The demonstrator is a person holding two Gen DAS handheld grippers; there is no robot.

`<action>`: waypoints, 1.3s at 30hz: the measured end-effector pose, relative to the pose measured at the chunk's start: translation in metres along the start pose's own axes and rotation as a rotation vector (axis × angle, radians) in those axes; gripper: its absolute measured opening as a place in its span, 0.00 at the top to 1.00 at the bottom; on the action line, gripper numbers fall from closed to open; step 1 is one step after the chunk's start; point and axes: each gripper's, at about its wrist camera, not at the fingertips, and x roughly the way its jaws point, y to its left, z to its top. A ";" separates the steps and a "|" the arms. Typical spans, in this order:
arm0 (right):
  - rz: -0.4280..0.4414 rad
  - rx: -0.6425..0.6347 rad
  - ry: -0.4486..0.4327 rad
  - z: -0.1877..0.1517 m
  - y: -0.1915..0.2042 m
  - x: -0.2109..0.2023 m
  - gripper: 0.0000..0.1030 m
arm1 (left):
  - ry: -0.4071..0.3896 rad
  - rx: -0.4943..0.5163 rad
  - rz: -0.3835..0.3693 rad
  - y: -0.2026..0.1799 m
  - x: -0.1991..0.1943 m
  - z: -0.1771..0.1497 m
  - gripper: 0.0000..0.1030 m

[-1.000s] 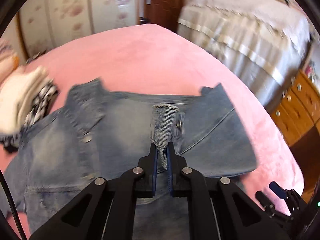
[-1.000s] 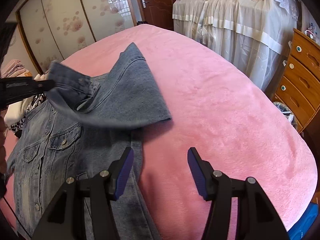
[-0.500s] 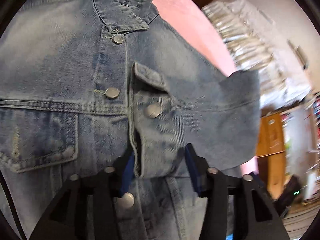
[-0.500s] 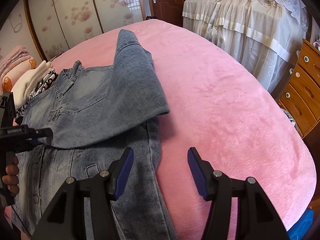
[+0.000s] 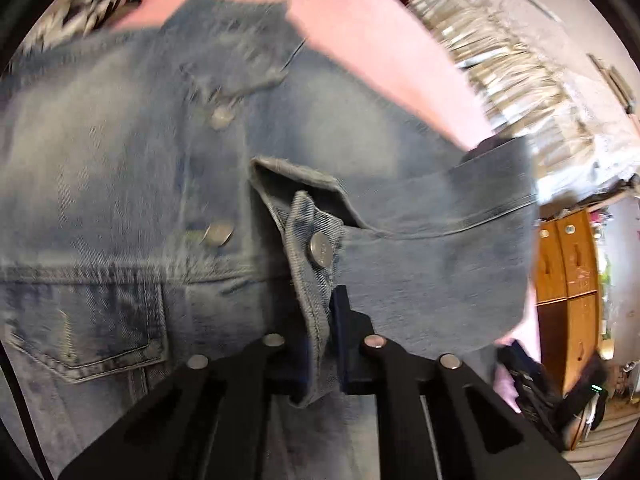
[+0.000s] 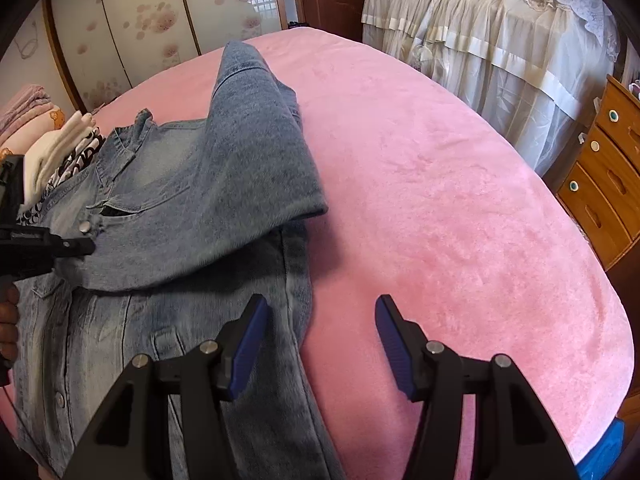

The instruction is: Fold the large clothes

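Note:
A light-blue denim jacket [image 6: 168, 208] lies front up on the pink bed cover [image 6: 460, 208]. Its right sleeve [image 6: 256, 152] is folded across the chest. In the left wrist view the jacket [image 5: 120, 184] fills the frame and the sleeve cuff [image 5: 316, 264] with its metal button hangs between the jaws of my left gripper [image 5: 320, 320], which stands low over the chest; the view is blurred. My left gripper also shows at the left edge of the right wrist view [image 6: 80, 246]. My right gripper [image 6: 318, 316] is open and empty above the jacket's right hem.
A pile of folded clothes [image 6: 52, 148] lies at the jacket's collar end, on the left. A second bed with a cream skirt [image 6: 500, 40] stands at the far right, a wooden chest of drawers [image 6: 608, 168] beside it. Sliding wardrobe doors [image 6: 132, 28] are behind.
My left gripper has carried the sleeve cuff across the jacket and down onto the chest, and its jaws have narrowed around the cuff again. My right gripper has stayed open and drifted slightly.

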 end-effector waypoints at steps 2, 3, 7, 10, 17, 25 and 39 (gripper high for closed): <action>0.018 0.014 -0.002 0.008 -0.003 0.007 0.45 | -0.056 0.028 -0.026 -0.023 -0.027 0.012 0.94; 0.038 0.022 0.002 0.013 -0.005 0.012 0.45 | -0.085 0.048 -0.034 -0.032 -0.040 0.018 0.94; 0.107 0.023 0.009 0.029 0.000 0.027 0.45 | -0.214 0.094 -0.055 -0.060 -0.104 0.043 0.95; 0.117 -0.027 0.014 0.039 0.018 0.038 0.45 | -0.314 0.140 -0.016 -0.073 -0.140 0.062 0.95; 0.007 -0.241 0.000 0.054 0.073 0.061 0.44 | -0.349 0.140 0.092 -0.063 -0.167 0.097 0.94; -0.011 -0.112 0.040 0.063 0.041 0.067 0.86 | -0.274 0.114 0.210 0.022 -0.121 0.080 0.94; 0.092 -0.228 0.028 0.074 0.064 0.024 0.44 | -0.092 -0.120 0.084 0.156 -0.073 0.055 0.19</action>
